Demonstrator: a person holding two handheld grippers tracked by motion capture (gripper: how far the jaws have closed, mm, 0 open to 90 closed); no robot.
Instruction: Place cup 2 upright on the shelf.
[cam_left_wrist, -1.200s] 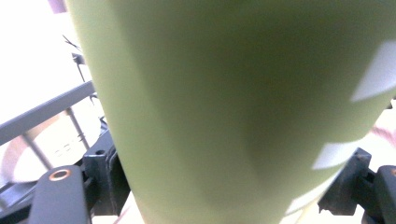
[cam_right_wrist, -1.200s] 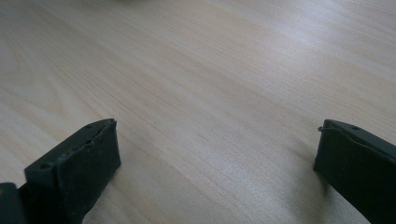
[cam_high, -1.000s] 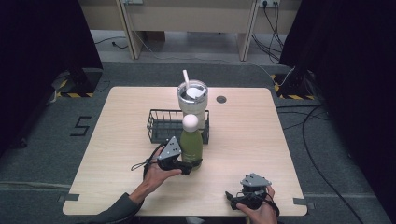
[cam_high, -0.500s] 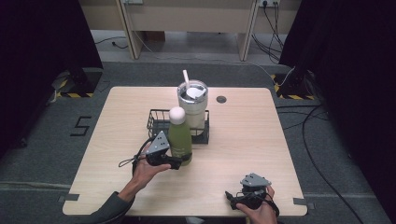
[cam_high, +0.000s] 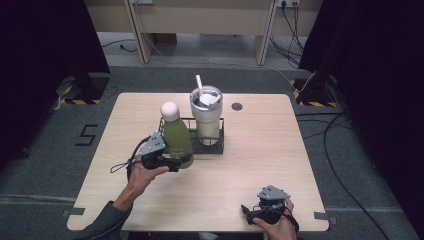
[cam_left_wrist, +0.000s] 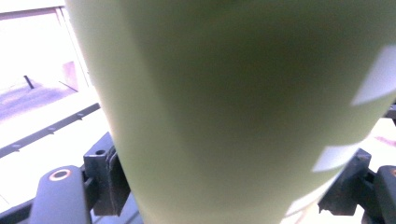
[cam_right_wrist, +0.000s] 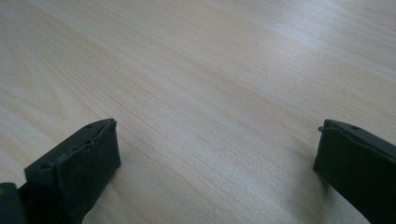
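Note:
A green bottle (cam_high: 178, 140) with a white round cap is held upright, slightly tilted, just left of the black wire basket (cam_high: 220, 145). My left gripper (cam_high: 176, 163) is shut on its lower body; in the left gripper view the green bottle (cam_left_wrist: 233, 107) sits close between the two black jaws. A white tumbler (cam_high: 206, 116) with a lid and straw stands inside the basket. Near the table's front edge my right gripper (cam_high: 248, 212) rests low over the wood, and in the right gripper view its fingertips (cam_right_wrist: 77, 168) stand wide apart with bare tabletop between them.
A small dark round grommet (cam_high: 237, 106) lies in the tabletop at the back right. The wooden table (cam_high: 280, 150) has bare surface to the right and in front. Cables run over the grey floor around it.
My left gripper has carried the green bottle leftward, from in front of the basket to its left side. The right gripper has stayed put.

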